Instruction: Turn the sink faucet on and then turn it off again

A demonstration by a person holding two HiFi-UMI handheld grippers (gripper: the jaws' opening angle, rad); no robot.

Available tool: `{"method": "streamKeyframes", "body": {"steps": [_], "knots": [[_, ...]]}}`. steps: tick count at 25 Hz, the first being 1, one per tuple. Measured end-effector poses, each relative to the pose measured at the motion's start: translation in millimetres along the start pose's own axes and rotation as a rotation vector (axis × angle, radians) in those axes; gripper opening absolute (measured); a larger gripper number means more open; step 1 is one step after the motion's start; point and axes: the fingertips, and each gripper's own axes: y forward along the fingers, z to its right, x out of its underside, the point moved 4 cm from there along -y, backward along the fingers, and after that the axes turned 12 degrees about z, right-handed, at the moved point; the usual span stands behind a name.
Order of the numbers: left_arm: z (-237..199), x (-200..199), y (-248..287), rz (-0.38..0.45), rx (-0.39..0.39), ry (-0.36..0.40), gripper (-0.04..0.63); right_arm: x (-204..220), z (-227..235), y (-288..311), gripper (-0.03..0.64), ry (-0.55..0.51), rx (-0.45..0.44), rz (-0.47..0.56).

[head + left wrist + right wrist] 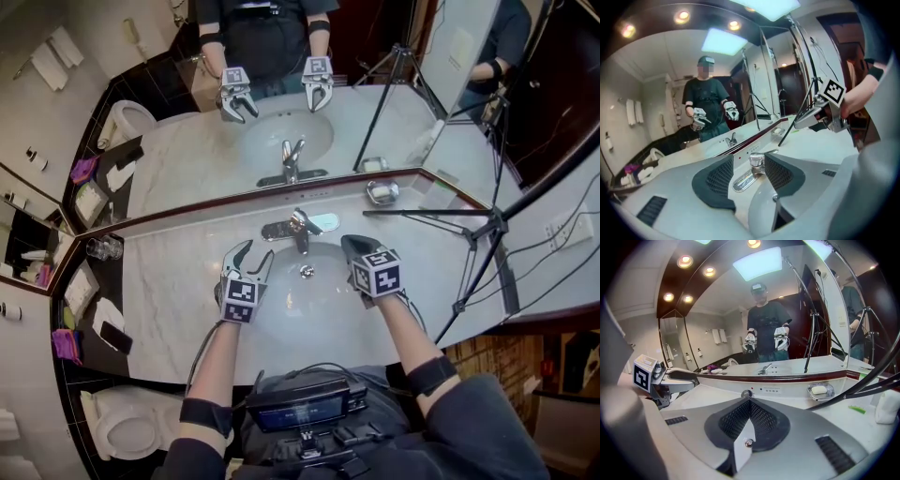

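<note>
White-and-grey plastic sits nearest you. The right gripper (749,401) has its mesh pads pressed together on nothing and hangs over the right side of the basin (300,319), likely parked out of the way. Your left gripper (251,257) has its jaws spread wide with nothing between the pads. It looks along them straight at the chrome faucet (298,227), which stands at the back rim of the basin, near the tips but not touched. That aim suggests you are lining up on the lever handle to turn it on; no stream shows at the spout. The marker cube (377,272) on each gripper carries only black-and-white square patterns, no words. Farther back, print on the small label (774,391) on the backsplash is too small to read. The soap dish (382,192) by the mirror (187,150) shows no brand.
</note>
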Motion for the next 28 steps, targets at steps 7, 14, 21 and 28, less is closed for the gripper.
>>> {"method": "streamKeyframes", "body": {"steps": [7,14,21,28], "knots": [[26.4,17.4,49.0,-0.072,0.137,0.341,0.256,2.5,8.7,8.8,0.018,0.012,0.007,-0.014],[52.7,29.1,106.6,-0.085,0.233,0.472,0.268,-2.0,18.7,12.4,0.018,0.003,0.025,-0.028],[72.1,48.4,142.9,-0.109,0.308,0.548,0.270,-1.4,32.2,10.5,0.019,0.013,0.050,-0.028],[79.3,59.2,164.5,-0.126,0.335,0.563,0.270,6.6,40.8,6.1,0.020,0.023,0.070,-0.044]]}}
